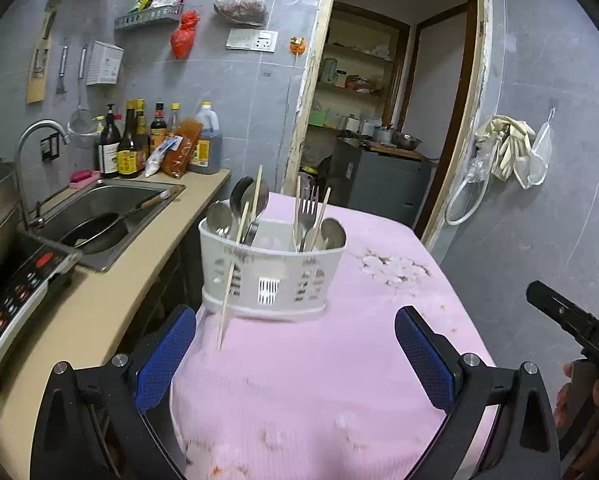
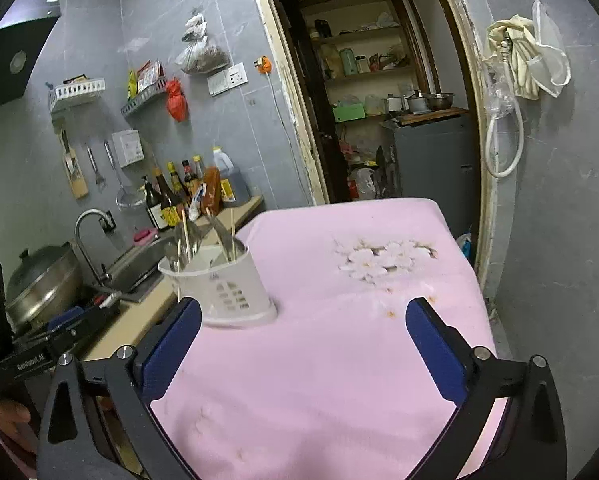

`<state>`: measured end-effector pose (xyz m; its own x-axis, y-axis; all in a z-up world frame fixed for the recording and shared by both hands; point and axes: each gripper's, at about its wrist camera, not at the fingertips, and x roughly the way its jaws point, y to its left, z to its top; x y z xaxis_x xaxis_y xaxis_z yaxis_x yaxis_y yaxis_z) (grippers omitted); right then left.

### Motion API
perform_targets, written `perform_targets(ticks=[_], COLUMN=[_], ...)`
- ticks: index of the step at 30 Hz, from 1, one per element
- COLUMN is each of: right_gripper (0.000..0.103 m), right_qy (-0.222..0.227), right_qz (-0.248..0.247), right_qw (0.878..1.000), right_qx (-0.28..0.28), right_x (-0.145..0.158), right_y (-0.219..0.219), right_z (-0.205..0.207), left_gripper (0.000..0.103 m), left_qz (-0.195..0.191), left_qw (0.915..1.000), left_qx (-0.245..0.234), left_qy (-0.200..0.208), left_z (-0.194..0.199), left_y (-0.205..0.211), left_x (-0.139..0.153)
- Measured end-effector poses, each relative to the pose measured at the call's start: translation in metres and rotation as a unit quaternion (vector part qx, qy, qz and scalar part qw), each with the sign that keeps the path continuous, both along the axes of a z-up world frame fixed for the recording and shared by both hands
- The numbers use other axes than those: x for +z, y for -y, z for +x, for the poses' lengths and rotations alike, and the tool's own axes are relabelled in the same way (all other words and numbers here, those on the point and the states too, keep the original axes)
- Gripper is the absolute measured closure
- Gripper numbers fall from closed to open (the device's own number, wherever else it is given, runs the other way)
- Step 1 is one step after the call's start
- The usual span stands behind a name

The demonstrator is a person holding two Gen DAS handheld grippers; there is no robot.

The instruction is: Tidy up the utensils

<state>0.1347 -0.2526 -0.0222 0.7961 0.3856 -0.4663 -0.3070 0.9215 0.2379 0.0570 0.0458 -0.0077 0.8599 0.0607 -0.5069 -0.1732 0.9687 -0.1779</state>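
A white slotted utensil holder (image 1: 273, 268) stands on the pink table cover (image 1: 323, 360). Spoons (image 1: 247, 200) and chopsticks fill its left compartment; a fork (image 1: 308, 210), chopsticks and a spoon (image 1: 333, 234) stand in its right one. One chopstick (image 1: 229, 280) leans outside against the holder's front, its tip on the cloth. My left gripper (image 1: 295, 344) is open and empty, just short of the holder. My right gripper (image 2: 303, 340) is open and empty over the cloth, with the holder (image 2: 223, 284) ahead to its left.
A counter (image 1: 111, 300) with a sink (image 1: 111, 216) holding a black pan runs along the left. Sauce bottles (image 1: 139, 144) stand at its back, an induction cooker (image 1: 15, 300) and a steel pot (image 2: 43, 280) nearer. An open doorway (image 1: 383, 120) lies behind the table.
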Motion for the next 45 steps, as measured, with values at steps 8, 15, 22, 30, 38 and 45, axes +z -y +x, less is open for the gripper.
perform_targets(ticks=[8,15,22,30,38,45], right_gripper=[0.002,0.002,0.002,0.002,0.002,0.002], right_qy=[0.003,0.007,0.008,0.004,0.004,0.006], right_qz=[-0.024,-0.022,-0.024,-0.023,-0.021,-0.021], right_qw=[1.0,1.0,1.0,1.0,1.0,1.0], right_qx=[0.006,0.007,0.009,0.008,0.006,0.007], right_x=[-0.01,-0.007,-0.005,-0.006,-0.005,-0.004], right_y=[0.0,-0.001,-0.004,-0.005,-0.008,-0.009], right_z=[-0.031,-0.037,-0.038,-0.037,-0.036,-0.037], left_gripper=[0.002,0.002,0.002,0.002,0.002,0.002], left_qz=[0.008,0.017,0.022,0.023,0.026,0.028], left_qw=[0.9999,0.9997,0.9997,0.9996,0.9995,0.9994], left_qx=[0.015,0.015,0.014,0.014,0.015,0.017], left_qy=[0.001,0.002,0.006,0.005,0.009,0.013], left_z=[-0.028,-0.035,-0.038,-0.038,-0.038,-0.039], left_y=[0.008,0.013,0.016,0.016,0.015,0.012], left_x=[-0.009,-0.009,-0.008,-0.008,-0.007,-0.005])
